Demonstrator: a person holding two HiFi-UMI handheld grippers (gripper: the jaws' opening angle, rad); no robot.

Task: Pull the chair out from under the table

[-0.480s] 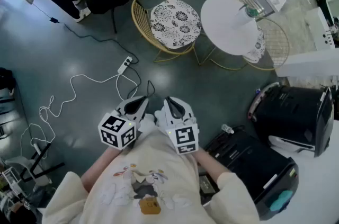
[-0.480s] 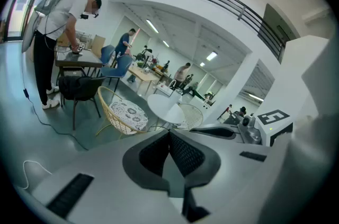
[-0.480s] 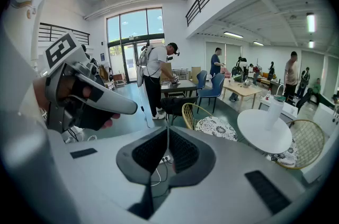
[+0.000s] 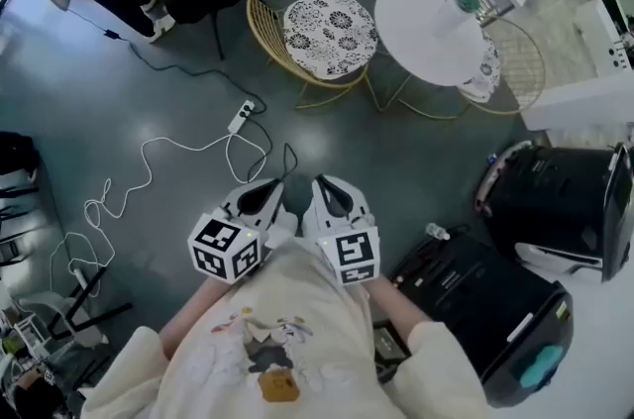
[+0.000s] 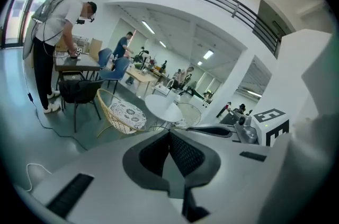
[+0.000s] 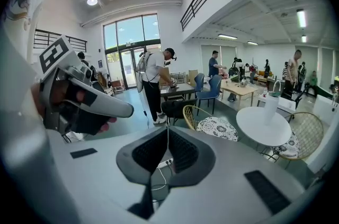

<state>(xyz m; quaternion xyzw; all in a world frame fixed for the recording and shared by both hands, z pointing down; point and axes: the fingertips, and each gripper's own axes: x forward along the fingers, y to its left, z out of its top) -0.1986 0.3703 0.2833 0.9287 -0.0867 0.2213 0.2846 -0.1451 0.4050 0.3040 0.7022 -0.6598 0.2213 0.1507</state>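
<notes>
Approach step, nothing touched yet. Left gripper [image 4: 260, 199] and right gripper [image 4: 335, 196] side by side at person's chest, both pinched closed, empty. Chair [image 4: 517, 60] tucked part-way under round table [image 4: 416, 21], well ahead across floor. Next, likely: walk up, open jaws, clamp chair rim.

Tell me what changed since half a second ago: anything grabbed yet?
Nothing grabbed or released. The left hand-held gripper and right hand-held gripper stay shut and empty, close to the person's chest. Only the head view shifted slightly. The chair is still tucked under the round table, untouched.
</notes>
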